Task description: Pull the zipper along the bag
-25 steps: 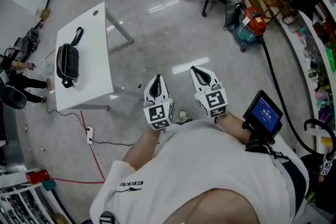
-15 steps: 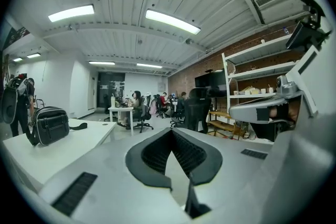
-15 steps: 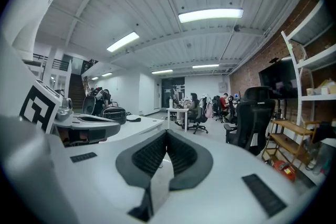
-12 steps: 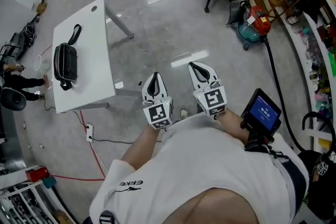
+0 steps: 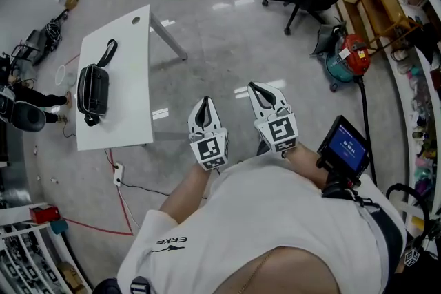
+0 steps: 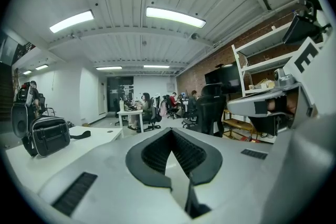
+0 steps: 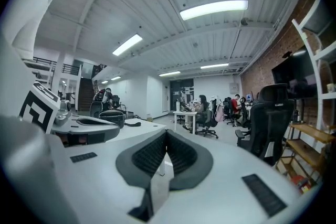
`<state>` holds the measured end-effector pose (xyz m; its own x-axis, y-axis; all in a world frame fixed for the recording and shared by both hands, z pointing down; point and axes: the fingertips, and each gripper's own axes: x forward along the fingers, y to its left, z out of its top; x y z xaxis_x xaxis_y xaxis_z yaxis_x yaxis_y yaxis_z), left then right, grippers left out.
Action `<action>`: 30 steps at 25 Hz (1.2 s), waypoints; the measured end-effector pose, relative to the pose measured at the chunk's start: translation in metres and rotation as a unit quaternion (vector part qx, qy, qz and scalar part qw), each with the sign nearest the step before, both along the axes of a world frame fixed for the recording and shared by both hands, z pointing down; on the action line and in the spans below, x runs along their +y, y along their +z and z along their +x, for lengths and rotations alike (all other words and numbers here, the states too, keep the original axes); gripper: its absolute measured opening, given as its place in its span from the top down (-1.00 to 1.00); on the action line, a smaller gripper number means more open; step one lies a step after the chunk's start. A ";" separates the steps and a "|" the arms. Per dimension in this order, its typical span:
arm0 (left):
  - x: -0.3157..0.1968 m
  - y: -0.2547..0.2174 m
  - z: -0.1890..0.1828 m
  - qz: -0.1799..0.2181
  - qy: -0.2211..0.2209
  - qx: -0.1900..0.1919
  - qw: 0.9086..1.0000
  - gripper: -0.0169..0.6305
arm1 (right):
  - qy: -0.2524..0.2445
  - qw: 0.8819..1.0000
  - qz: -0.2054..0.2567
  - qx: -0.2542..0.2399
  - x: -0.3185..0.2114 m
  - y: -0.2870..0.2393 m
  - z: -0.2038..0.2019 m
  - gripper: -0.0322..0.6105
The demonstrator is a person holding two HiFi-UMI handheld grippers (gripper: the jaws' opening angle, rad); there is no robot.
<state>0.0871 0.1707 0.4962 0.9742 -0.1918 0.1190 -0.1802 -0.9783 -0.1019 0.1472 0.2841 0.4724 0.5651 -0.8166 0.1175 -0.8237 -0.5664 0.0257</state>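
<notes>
You hold your left hand-held gripper (image 5: 204, 102) and right hand-held gripper (image 5: 255, 87) closed and empty near your body. The black bag (image 5: 94, 89) lies on the white surface (image 5: 131, 51), well apart, forward-left.

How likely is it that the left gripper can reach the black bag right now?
Probably not yet. The left gripper is held close to the person, and bare floor separates it from the table where the bag lies. Nothing blocks the way; stepping closer should do.
</notes>
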 end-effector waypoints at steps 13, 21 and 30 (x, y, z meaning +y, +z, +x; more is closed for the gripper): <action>-0.004 -0.005 0.069 -0.004 -0.096 0.002 0.995 0.94 | -0.067 0.998 0.001 -0.019 -0.006 0.011 0.091 0.89; -0.026 0.003 0.070 -0.008 -0.152 -0.015 0.988 0.93 | -0.123 0.992 -0.006 -0.038 -0.035 0.026 0.098 0.89; -0.090 0.010 0.077 -0.017 -0.204 -0.016 0.979 0.93 | -0.182 0.982 -0.025 -0.034 -0.107 0.032 0.112 0.89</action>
